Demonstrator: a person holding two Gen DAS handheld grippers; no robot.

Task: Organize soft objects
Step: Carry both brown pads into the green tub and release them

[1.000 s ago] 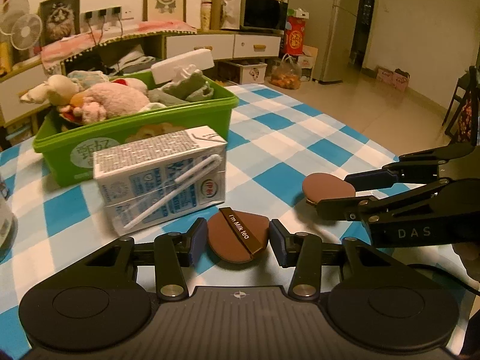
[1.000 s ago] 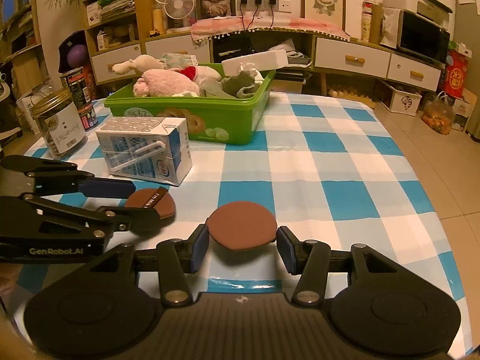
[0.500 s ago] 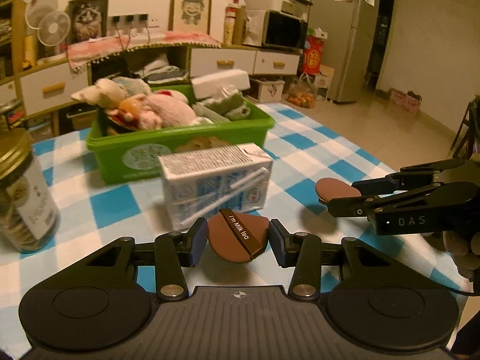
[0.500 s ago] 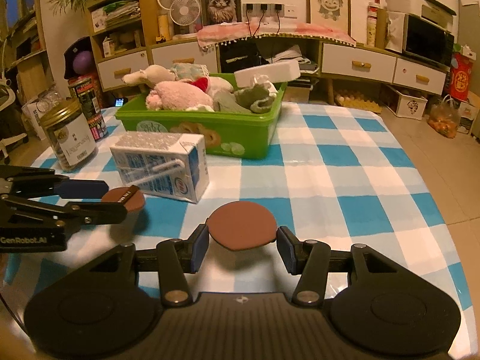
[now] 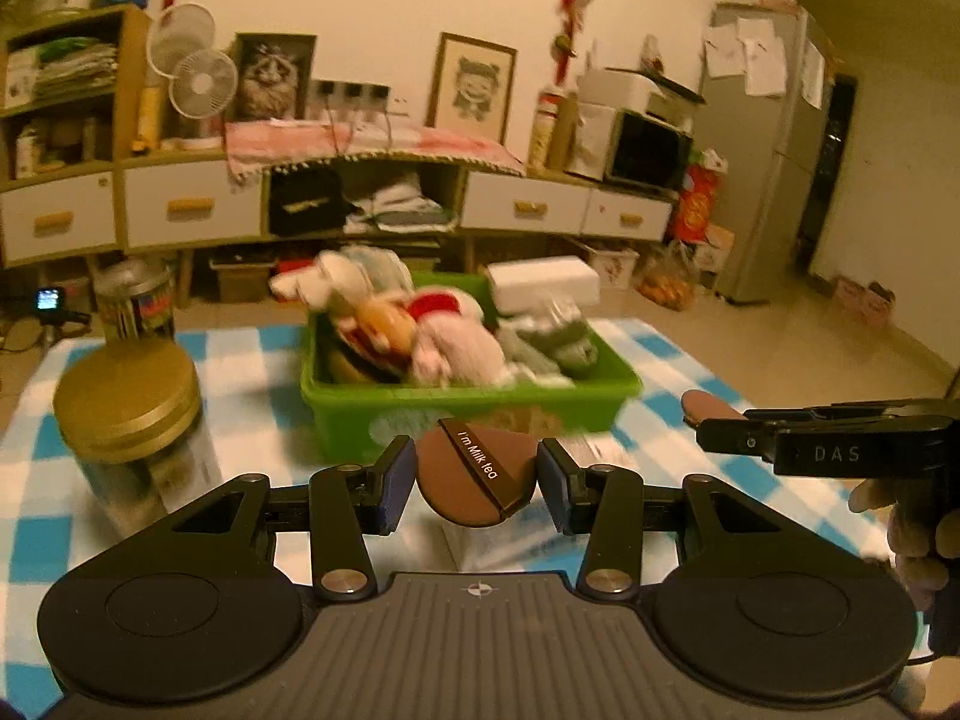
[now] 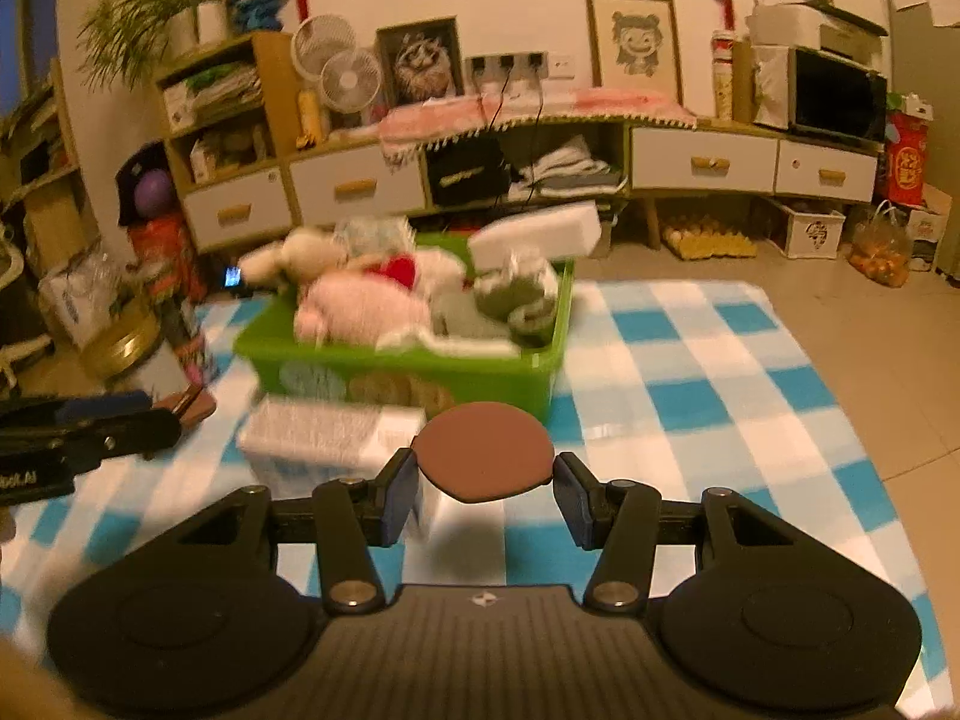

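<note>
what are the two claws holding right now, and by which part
Each holds a round brown makeup puff. The left claw pinches its puff by opposite edges; the right claw pinches the plain puff the same way.

On the blue-and-white checked desk [image 6: 708, 360] we see a milk carton [image 6: 327, 441] lying just in front, and a gold-lidded glass jar [image 5: 129, 414] standing at the left. Behind, we make out a low cabinet [image 6: 702, 165], a microwave [image 6: 837, 96], two small fans [image 6: 336, 63] and framed pictures [image 6: 633, 42] on the wall.
</note>
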